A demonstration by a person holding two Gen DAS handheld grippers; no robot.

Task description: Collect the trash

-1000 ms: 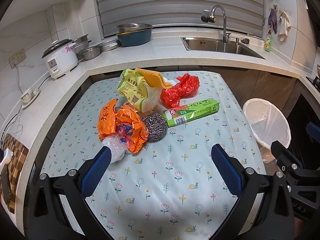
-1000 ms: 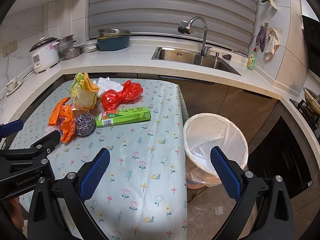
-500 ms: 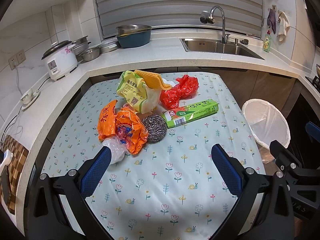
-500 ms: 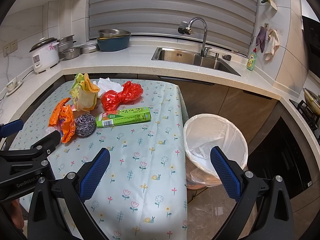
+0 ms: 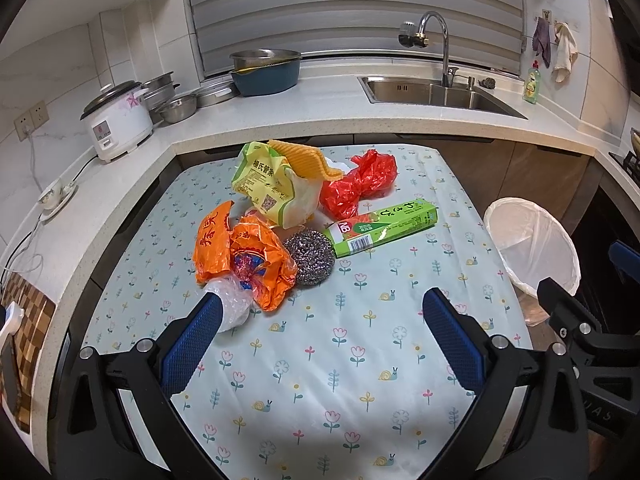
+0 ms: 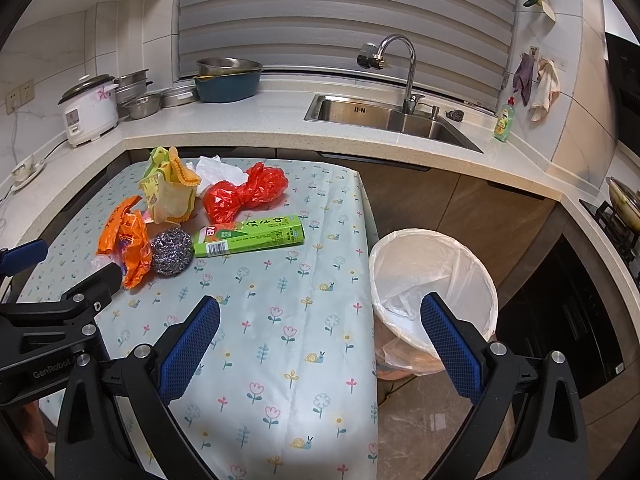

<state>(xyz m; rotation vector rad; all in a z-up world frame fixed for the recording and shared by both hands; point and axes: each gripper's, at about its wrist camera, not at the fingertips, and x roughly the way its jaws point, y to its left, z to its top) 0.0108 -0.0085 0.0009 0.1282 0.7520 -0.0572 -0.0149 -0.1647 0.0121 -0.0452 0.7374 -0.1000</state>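
Trash sits untouched in a heap on your bench, so nearly all the collecting is left. Your left claw gapes wide and empty, its left tip at the crinkly clear plastic. From 10 toward 2 o'clock lie the glossy orange wrapper, wiry steel scourer, puffy yellow-green bag, crumpled red bag and stiff green carton. Your right claw also hangs wide and empty, its right tip before the white-lined bin at 3 o'clock.

Home kitchen: sink, rice cooker.
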